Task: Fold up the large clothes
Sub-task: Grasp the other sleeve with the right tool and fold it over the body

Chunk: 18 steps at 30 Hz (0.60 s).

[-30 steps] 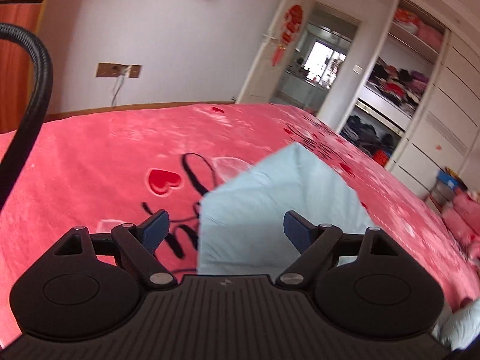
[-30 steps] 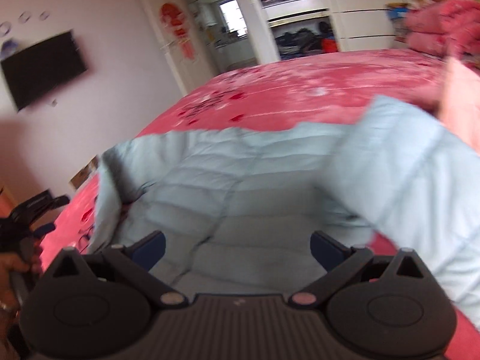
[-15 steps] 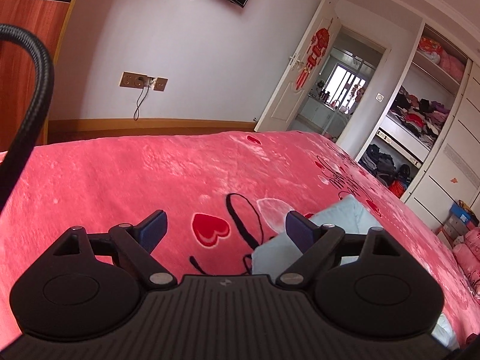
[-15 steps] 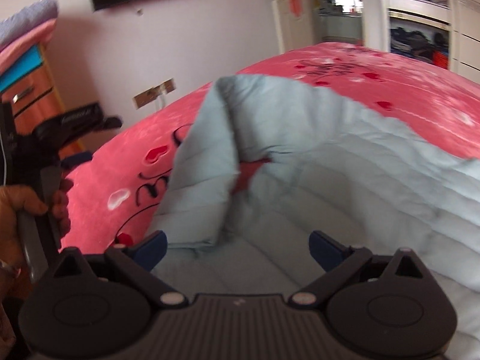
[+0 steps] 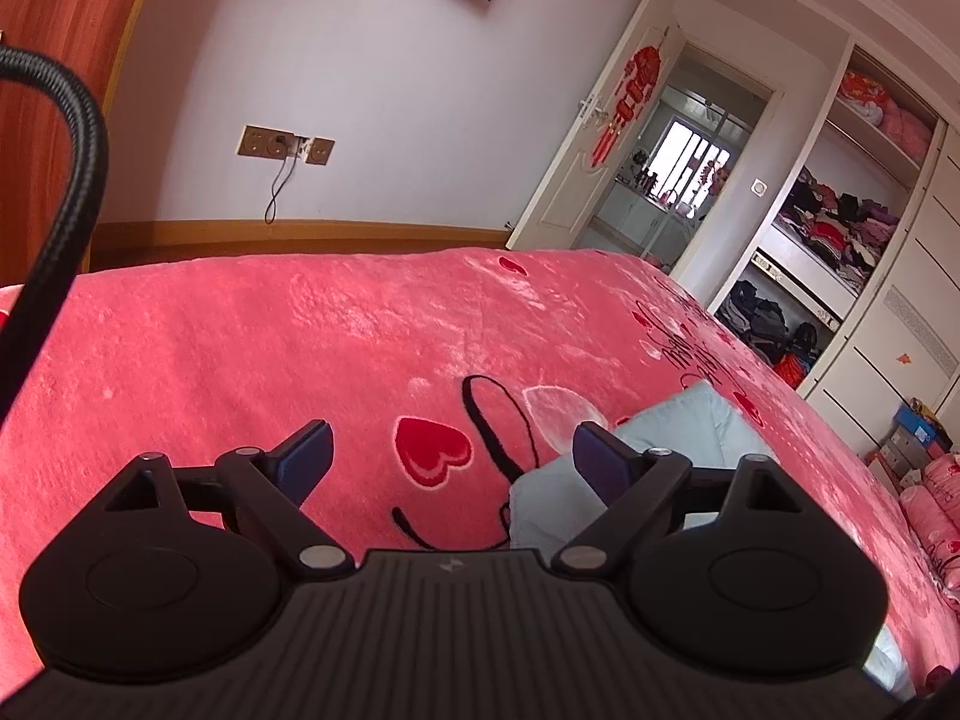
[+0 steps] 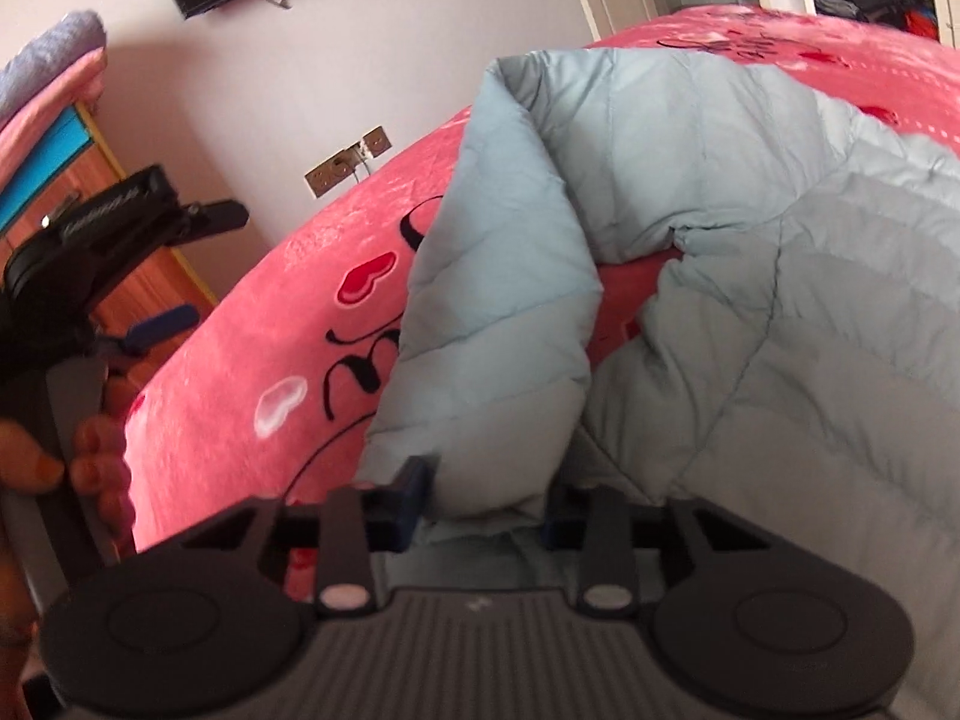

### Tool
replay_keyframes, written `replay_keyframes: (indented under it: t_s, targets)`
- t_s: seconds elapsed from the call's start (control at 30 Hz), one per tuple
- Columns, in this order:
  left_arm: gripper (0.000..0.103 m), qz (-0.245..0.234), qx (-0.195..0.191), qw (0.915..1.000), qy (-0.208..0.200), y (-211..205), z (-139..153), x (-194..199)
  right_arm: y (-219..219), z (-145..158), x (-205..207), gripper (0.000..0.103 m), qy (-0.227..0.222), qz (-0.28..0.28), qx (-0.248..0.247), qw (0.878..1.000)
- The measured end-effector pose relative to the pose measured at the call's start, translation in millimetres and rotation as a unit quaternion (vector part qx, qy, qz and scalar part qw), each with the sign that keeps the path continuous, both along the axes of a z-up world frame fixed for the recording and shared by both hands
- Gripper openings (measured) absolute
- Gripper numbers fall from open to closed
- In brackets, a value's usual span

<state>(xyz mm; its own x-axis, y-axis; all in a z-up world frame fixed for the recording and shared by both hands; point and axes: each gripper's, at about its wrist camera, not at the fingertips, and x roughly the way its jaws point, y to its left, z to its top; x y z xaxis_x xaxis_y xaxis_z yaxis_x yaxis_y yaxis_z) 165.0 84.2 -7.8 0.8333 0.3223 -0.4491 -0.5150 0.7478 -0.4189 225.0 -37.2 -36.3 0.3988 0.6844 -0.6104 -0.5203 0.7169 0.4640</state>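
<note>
Pinching a folded flap of the pale blue quilted jacket (image 6: 690,252), the right gripper (image 6: 480,507) has just been closing; its jaws now clamp the puffy cloth between them. That flap runs from the jaws toward 12 o'clock, its long edge upright in the right wrist view. The jacket lies on the plush red blanket (image 5: 300,348). Away at 9 o'clock the left gripper (image 5: 450,456) hangs with jaws apart, empty, the jacket's corner at its 3 o'clock.
</note>
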Motion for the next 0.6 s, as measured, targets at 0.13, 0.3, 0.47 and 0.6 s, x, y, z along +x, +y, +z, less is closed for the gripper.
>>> replay_keyframes:
  t_s: [0.13, 0.3, 0.47, 0.6]
  targets:
    - [0.103, -0.017, 0.011, 0.9997, 0.011, -9, -1, 2, -5, 4, 13, 0.009, 0.031, -0.033, 0.03, 0.999]
    - [0.103, -0.031, 0.017, 0.9992, 0.021, -20, -3, 5, -24, 33, 27, 0.005, -0.001, -0.06, 0.036, 0.998]
    - [0.103, -0.049, 0.031, 0.9978, 0.031, -29, -4, 10, -77, 82, 55, 0.005, -0.056, -0.127, 0.055, 0.989]
    - [0.103, -0.071, 0.035, 0.9963, 0.033, -35, -5, 15, -139, 109, 80, 0.005, -0.094, -0.206, 0.03, 0.974]
